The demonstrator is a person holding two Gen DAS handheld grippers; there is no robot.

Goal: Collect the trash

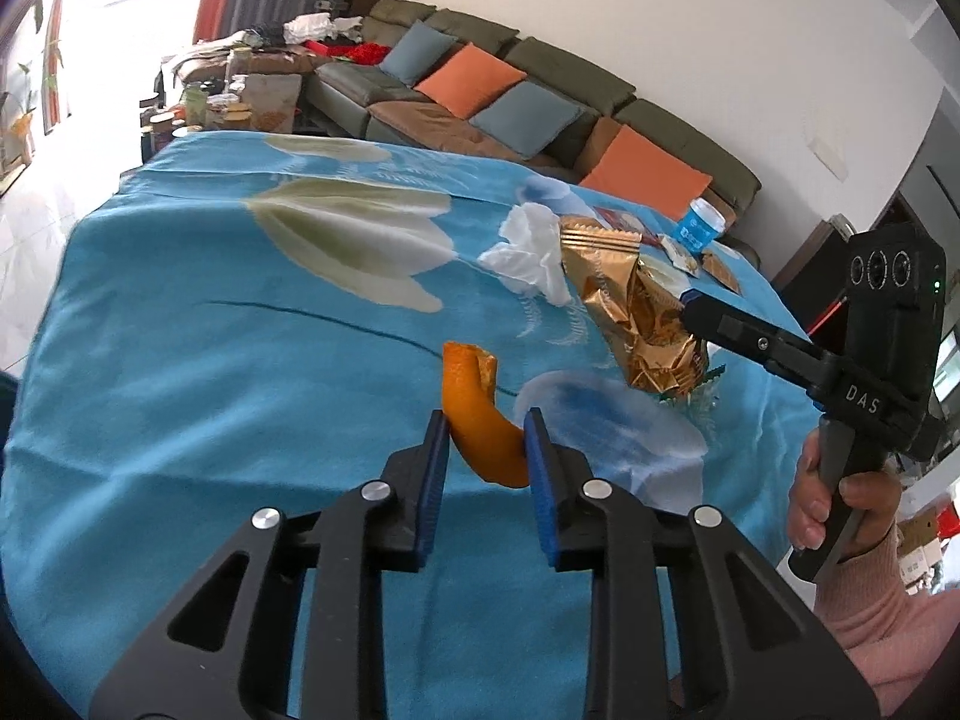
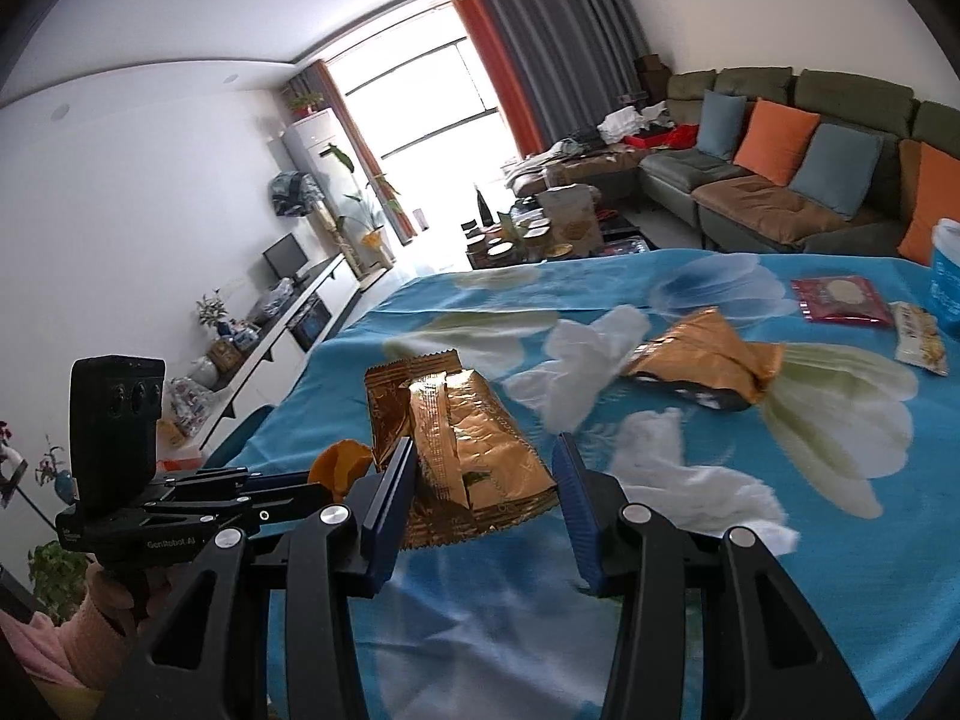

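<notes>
My left gripper [image 1: 486,429] is shut on a curved piece of orange peel [image 1: 477,414] and holds it above the blue flowered cloth. The peel also shows in the right wrist view [image 2: 342,465]. My right gripper [image 2: 486,456] is shut on a crumpled gold foil wrapper [image 2: 468,444], also seen in the left wrist view [image 1: 636,312]. A crumpled white tissue [image 2: 585,360] lies behind it, with a second gold wrapper [image 2: 702,360] to its right. Another white tissue [image 2: 690,468] lies near the right fingers.
The table carries a blue cloth [image 1: 210,360] with white flowers. At its far right stand a blue cup [image 2: 948,276], a red packet [image 2: 840,300] and a small snack packet [image 2: 921,339]. A sofa [image 2: 780,180] with cushions lies behind.
</notes>
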